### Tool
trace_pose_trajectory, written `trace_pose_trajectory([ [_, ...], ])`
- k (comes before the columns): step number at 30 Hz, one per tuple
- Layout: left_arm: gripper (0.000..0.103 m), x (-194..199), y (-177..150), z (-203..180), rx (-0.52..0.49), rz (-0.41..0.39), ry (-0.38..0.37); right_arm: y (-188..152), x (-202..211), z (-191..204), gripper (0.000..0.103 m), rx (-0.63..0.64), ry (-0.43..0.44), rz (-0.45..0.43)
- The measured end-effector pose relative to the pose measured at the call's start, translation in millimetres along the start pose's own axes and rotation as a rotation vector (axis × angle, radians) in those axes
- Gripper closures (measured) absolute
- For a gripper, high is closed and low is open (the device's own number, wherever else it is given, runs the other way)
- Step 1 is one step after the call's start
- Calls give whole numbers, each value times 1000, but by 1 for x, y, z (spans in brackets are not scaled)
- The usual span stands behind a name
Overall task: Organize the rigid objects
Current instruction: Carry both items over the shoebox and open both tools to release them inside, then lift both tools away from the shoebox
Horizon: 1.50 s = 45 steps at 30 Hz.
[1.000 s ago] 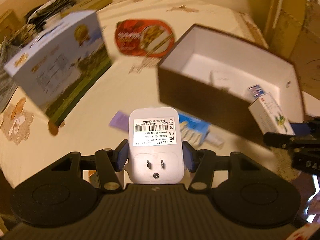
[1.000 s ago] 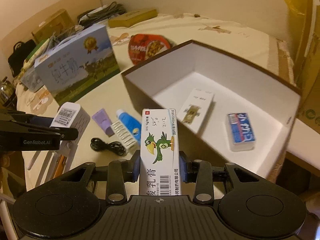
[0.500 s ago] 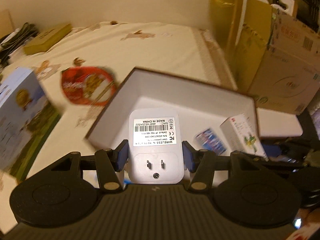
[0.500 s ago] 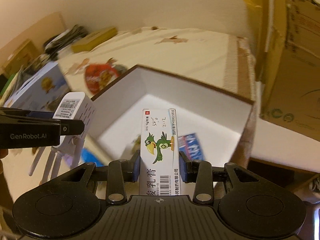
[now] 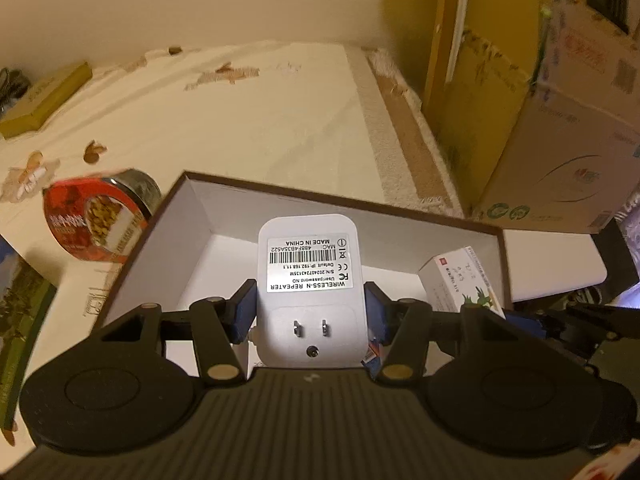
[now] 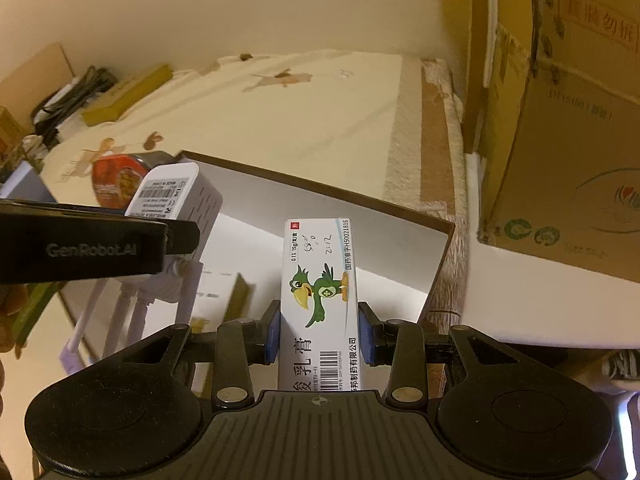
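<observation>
Now both claws hang over the open brown box [image 5: 344, 205], each with something clamped.

From the left wrist, the left claw [image 5: 310, 310] grips a white wireless repeater [image 5: 310, 276] above the box's white inside; a red-lidded tub [image 5: 94, 220] sits just beside the box on the surface [image 5: 260, 120]. From the right wrist, the right claw [image 6: 319, 334] pinches a parrot-printed medicine carton [image 6: 320, 304] over the box, cardboard boxes [image 6: 560, 140] beyond.

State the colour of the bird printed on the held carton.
Green bird with a yellow beak; right wrist view.
</observation>
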<state>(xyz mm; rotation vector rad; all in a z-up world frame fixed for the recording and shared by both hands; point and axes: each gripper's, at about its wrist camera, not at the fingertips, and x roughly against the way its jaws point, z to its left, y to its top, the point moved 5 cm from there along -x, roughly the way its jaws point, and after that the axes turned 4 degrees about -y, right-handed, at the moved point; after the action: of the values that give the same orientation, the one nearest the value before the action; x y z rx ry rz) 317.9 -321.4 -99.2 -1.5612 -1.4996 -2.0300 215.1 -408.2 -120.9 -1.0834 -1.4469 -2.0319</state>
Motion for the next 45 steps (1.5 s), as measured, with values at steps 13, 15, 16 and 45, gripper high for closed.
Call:
trace_pose_trajectory([
  [13,51,-64,-9,-4,-17,94,-8,8,-45,-11,68,11,-57,63],
  [15,51,-68,-10,-5,-13,90,-6,9,-48,-12,68,13,-59,67],
  [16,51,-70,-9,-6,-11,87,-8,10,-50,-12,68,14,-63,67],
  [45,46,-21,-40,26,14,87,67,-5,-12,-5,33,36,39,25],
])
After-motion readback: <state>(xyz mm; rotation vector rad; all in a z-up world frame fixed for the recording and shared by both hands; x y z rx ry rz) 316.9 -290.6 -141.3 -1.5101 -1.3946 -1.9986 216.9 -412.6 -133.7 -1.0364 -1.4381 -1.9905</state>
